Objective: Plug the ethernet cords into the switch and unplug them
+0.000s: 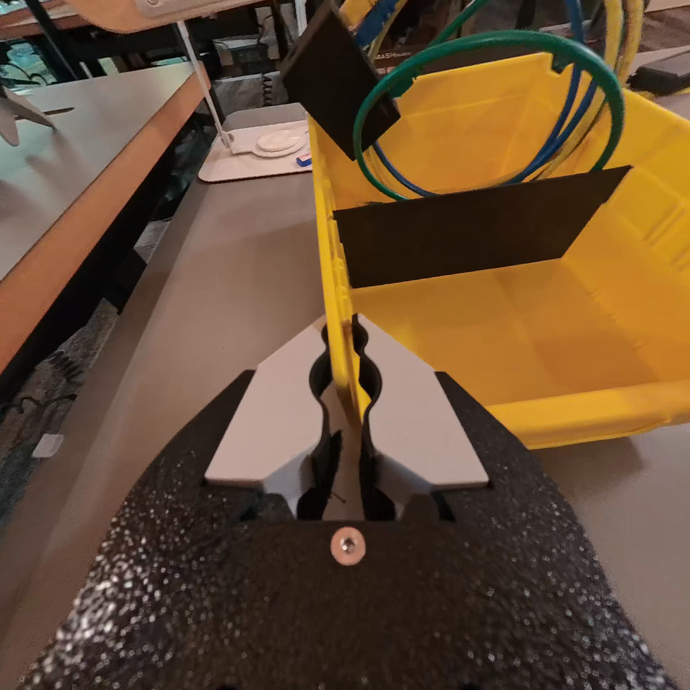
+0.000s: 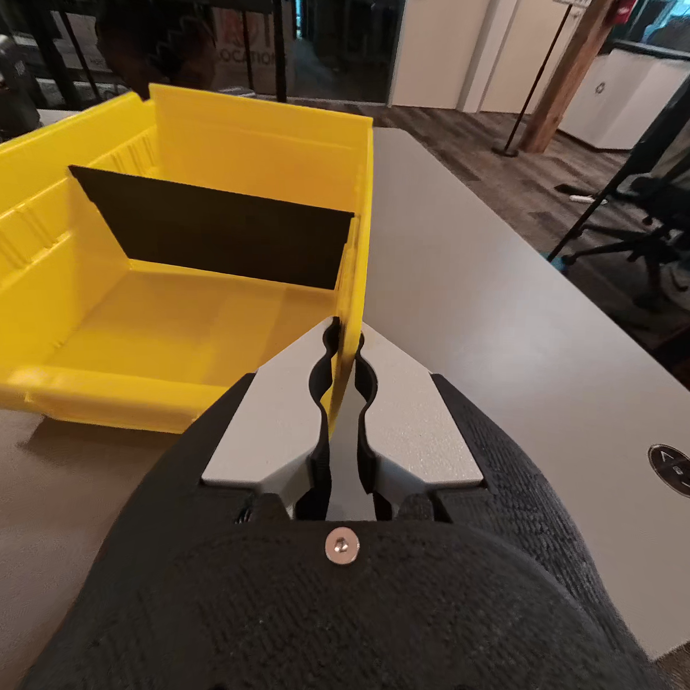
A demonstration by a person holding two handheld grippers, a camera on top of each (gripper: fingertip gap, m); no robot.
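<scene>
A black switch [image 1: 336, 82] hangs tilted above the far compartment of a yellow bin [image 1: 325, 224]. Green [image 1: 522, 39], blue [image 1: 410, 179] and yellow [image 1: 616, 30] ethernet cords loop from it into that compartment. A black divider [image 1: 466, 224] splits the bin, and the near compartment is empty. My left gripper [image 1: 341, 325] is shut on the bin's left wall. My right gripper [image 2: 349, 328] is shut on the bin's right wall [image 2: 364, 224], near the divider [image 2: 224, 224]. The switch and cords do not show in the right wrist view.
The bin stands on a grey table [image 1: 231, 280]. A white lamp base [image 1: 257, 153] sits beyond the bin's left side. Another table with an orange edge [image 1: 93, 149] stands to the left across a gap. On the right are the table's edge, a round inset [image 2: 672, 468] and an office chair [image 2: 634, 239]. Left tips to right tips: about 70 cm. My right gripper's tips are some 25 cm from the round inset [image 2: 672, 468].
</scene>
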